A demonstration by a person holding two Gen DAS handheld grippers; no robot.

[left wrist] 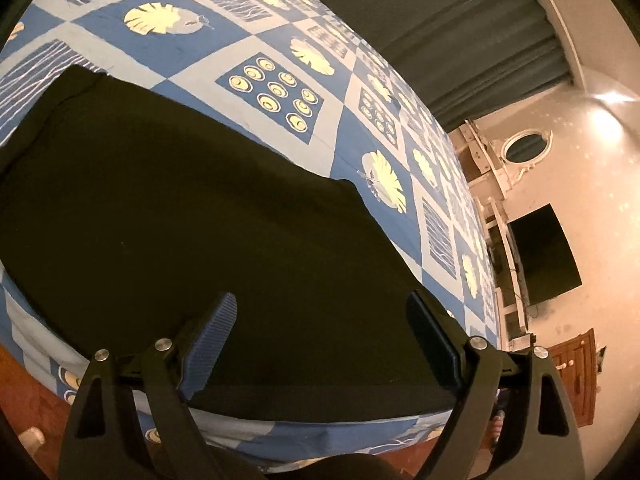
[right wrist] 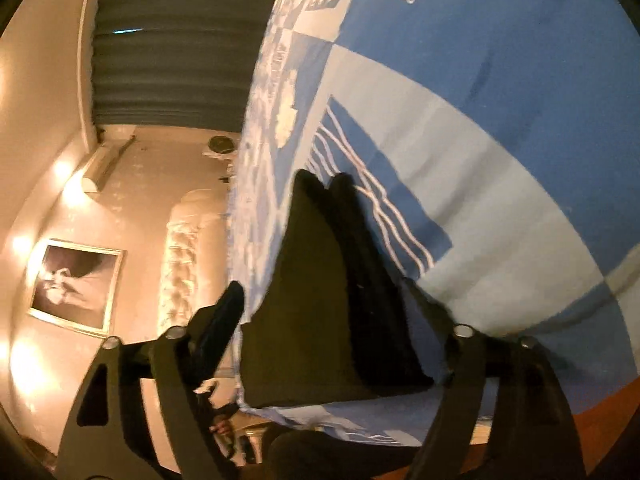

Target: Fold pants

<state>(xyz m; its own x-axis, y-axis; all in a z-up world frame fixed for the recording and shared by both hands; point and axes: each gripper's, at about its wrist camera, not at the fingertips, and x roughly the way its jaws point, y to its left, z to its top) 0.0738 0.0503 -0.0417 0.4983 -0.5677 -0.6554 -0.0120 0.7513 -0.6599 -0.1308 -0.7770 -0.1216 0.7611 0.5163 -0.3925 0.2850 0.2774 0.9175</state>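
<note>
Between the spread fingers of the left gripper [left wrist: 322, 312] lies only flat black pants [left wrist: 168, 208], nothing raised to catch on. Beyond the fingertips the patterned bedsheet [left wrist: 224, 36] runs bare and open. Past the right-hand finger the bed drops off toward a wall with a dark screen [left wrist: 546, 254]. The right gripper [right wrist: 320, 292] straddles a low folded stack of the pants, with bare sheet beyond its fingertips.

Patterned blue bed [left wrist: 280, 92], dark curtain [left wrist: 440, 40], framed picture [right wrist: 76, 286].
</note>
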